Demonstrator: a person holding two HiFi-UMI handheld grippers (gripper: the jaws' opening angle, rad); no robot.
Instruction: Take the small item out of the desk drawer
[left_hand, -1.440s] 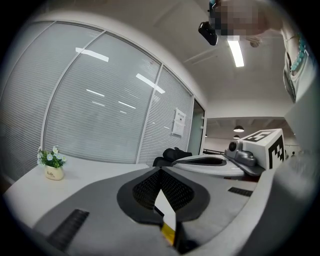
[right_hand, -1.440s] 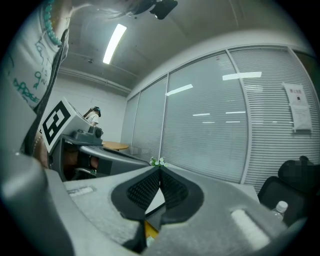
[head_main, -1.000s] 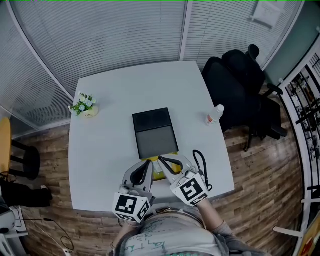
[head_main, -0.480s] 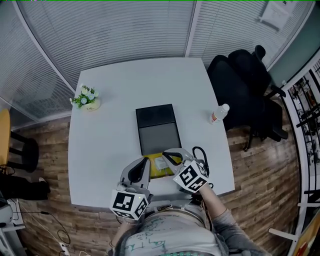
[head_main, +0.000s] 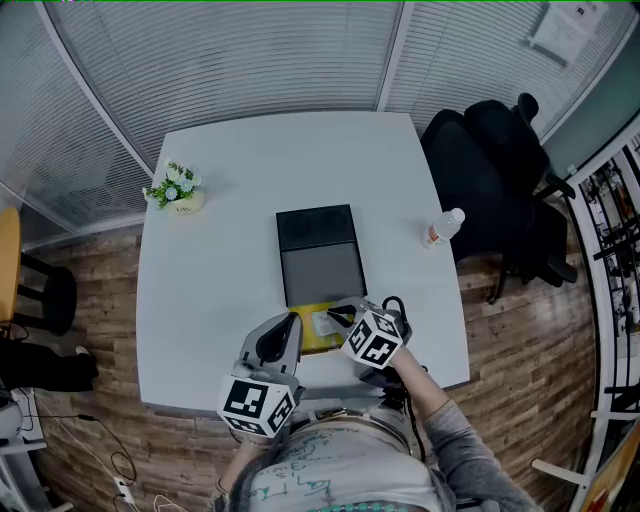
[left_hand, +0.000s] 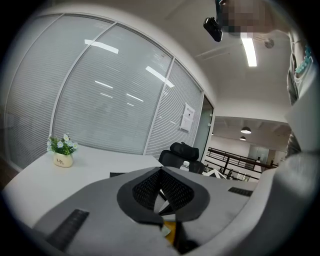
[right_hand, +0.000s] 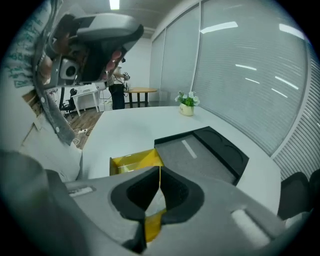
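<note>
- Head view shows the yellow drawer (head_main: 308, 345) standing pulled out of the dark box (head_main: 320, 255) toward the person, on the white worktop (head_main: 210, 280).
- The small item (head_main: 322, 322), a pale flat packet, lies inside the drawer and is not yet lifted.
- The right gripper (head_main: 338, 314) tilts down over the drawer, its tip right at the packet; contact cannot be judged.
- Right gripper view shows its fingers closed tip to tip, with the packet visible beyond them rather than pinched.
- The left gripper (head_main: 292, 320) sits at the drawer's left edge, with its fingers closed on nothing.
- Opening the drawer looks done. Grasping the packet and lifting it clear of the drawer remain, and that likely needs the right fingers to part first.
</note>
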